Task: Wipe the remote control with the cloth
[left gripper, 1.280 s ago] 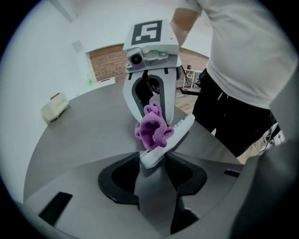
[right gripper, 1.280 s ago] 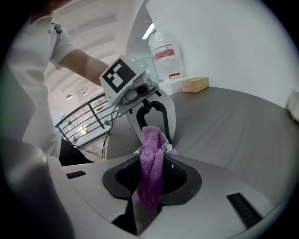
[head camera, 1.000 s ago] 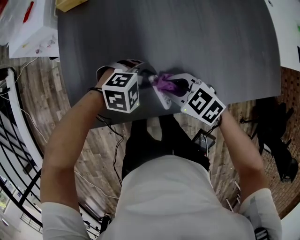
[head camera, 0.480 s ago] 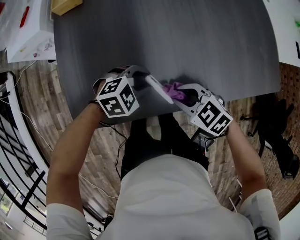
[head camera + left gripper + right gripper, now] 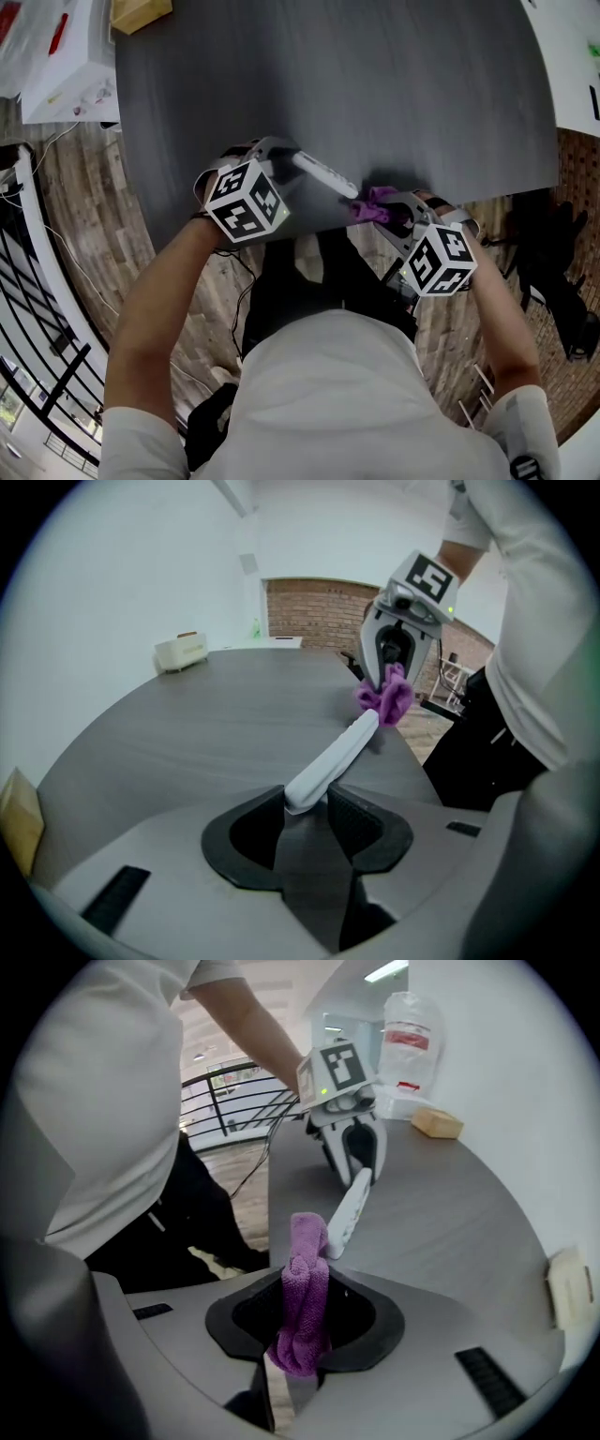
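Observation:
A slim white remote control [image 5: 323,175] is held by one end in my left gripper [image 5: 286,157], just above the dark grey table [image 5: 375,84] near its front edge. The jaws have just been closing a little and are shut on the remote [image 5: 333,761]. My right gripper [image 5: 382,208] is shut on a bunched purple cloth [image 5: 305,1307]. The cloth [image 5: 370,206] sits at the remote's free end, touching its tip [image 5: 336,1237]. Across from it in the right gripper view is the left gripper [image 5: 361,1162], clamped on the remote's other end.
A white box [image 5: 75,75] and a tan block [image 5: 141,14] lie at the table's far left corner. A clear plastic bag [image 5: 408,1035] stands by the block. The table's curved front edge runs just under both grippers, with wooden floor and black railings [image 5: 28,281] below.
The right gripper slid the cloth rightward along the remote, from its middle to its free tip. The left gripper rolled in place, swinging the remote to point more to the right.

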